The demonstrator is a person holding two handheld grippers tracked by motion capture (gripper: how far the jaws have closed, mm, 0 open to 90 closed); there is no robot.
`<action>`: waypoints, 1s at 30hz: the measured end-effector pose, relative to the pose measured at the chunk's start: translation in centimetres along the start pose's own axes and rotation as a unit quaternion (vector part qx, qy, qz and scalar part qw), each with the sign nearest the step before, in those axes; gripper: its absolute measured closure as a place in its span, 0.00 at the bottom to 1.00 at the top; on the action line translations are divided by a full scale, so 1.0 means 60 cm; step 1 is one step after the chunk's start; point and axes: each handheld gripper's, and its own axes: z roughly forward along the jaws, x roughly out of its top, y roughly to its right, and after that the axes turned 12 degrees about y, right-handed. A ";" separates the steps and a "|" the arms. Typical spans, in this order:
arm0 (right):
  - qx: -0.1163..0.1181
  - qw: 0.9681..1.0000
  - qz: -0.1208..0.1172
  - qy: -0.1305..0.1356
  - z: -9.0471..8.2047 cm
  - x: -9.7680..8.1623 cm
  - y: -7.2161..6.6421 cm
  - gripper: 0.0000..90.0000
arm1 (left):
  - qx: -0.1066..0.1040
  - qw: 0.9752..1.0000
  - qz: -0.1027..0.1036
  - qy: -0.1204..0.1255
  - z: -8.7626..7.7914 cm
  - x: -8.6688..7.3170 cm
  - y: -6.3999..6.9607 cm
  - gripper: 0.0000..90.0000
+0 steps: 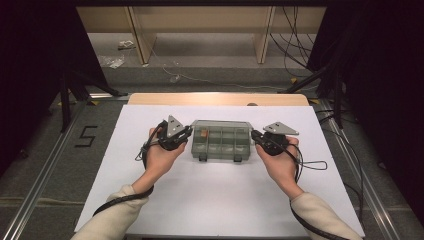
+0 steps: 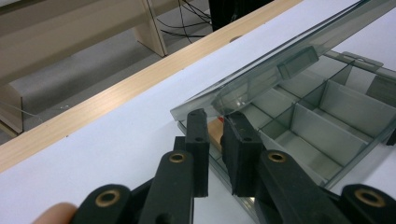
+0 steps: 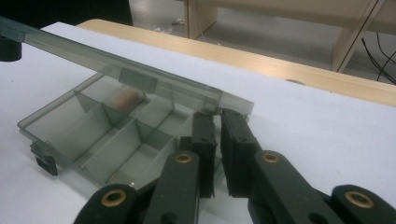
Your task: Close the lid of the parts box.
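A translucent grey compartment box (image 1: 220, 145) lies at the middle of the white table top. Its lid (image 2: 280, 60) (image 3: 116, 63) is raised a little off the base, tilted. My left gripper (image 1: 189, 134) (image 2: 217, 116) is at the box's left end, its jaws almost together and pinching the lid's corner edge. At the right end my right gripper (image 1: 253, 135) (image 3: 217, 114) grips the lid's other corner the same way. A small tan-orange piece (image 1: 202, 133) (image 2: 215, 133) (image 3: 125, 97) sits in the back left compartment. The other compartments look bare.
Two black latches (image 1: 202, 157) hang at the box's front wall. The white sheet (image 1: 215, 200) covers the table, with a wooden edge (image 1: 215, 99) at the back. Beyond it are wooden furniture legs and cables on the floor. A "5" mark (image 1: 86, 136) lies on the floor at left.
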 end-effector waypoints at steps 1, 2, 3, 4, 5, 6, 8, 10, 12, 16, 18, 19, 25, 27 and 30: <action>0.001 1.000 0.000 -0.001 0.000 -0.001 0.000 0.94 | -0.002 1.000 0.000 0.000 -0.001 -0.002 0.001 0.89; 0.002 1.000 -0.001 -0.002 -0.001 -0.003 0.000 0.94 | -0.003 1.000 -0.001 -0.002 -0.002 -0.003 0.002 0.89; 0.002 1.000 -0.001 -0.004 -0.001 -0.004 -0.001 0.94 | -0.004 1.000 -0.002 -0.001 -0.003 -0.004 0.002 0.89; 0.002 1.000 -0.002 -0.006 -0.002 -0.005 -0.001 0.94 | -0.005 1.000 -0.002 -0.003 -0.004 -0.005 0.003 0.89; 0.003 1.000 -0.002 -0.006 -0.002 -0.007 -0.001 0.94 | -0.005 1.000 -0.002 -0.003 -0.005 -0.006 0.003 0.88; 0.003 1.000 -0.002 -0.007 -0.002 -0.007 -0.001 0.94 | -0.006 1.000 -0.002 -0.003 -0.006 -0.007 0.003 0.88; 0.004 1.000 -0.003 -0.009 -0.003 -0.009 -0.001 0.94 | -0.007 1.000 -0.003 -0.004 -0.008 -0.008 0.004 0.88; 0.005 1.000 -0.004 -0.011 -0.004 -0.010 -0.001 0.93 | -0.011 1.000 -0.003 -0.007 -0.009 -0.009 0.006 0.88; 0.008 1.000 -0.004 -0.015 -0.005 -0.011 -0.001 0.93 | -0.014 1.000 -0.003 -0.009 -0.010 -0.011 0.009 0.88; 0.009 1.000 -0.005 -0.017 -0.007 -0.013 -0.001 0.93 | -0.018 1.000 -0.003 -0.014 -0.010 -0.013 0.013 0.88; 0.010 1.000 -0.005 -0.017 -0.007 -0.015 -0.001 0.93 | -0.018 1.000 0.000 -0.015 -0.011 -0.013 0.015 0.88; 0.010 1.000 -0.005 -0.019 -0.008 -0.015 0.000 0.93 | -0.017 1.000 0.003 -0.017 -0.011 -0.013 0.016 0.88; 0.011 1.000 -0.006 -0.022 -0.011 -0.018 0.002 0.91 | -0.020 1.000 0.008 -0.017 -0.014 -0.014 0.022 0.87; 0.011 1.000 -0.007 -0.024 -0.012 -0.020 0.003 0.91 | -0.020 1.000 0.007 -0.020 -0.016 -0.016 0.022 0.87; 0.013 1.000 -0.008 -0.026 -0.014 -0.022 0.002 0.90 | -0.020 1.000 0.004 -0.023 -0.018 -0.019 0.020 0.86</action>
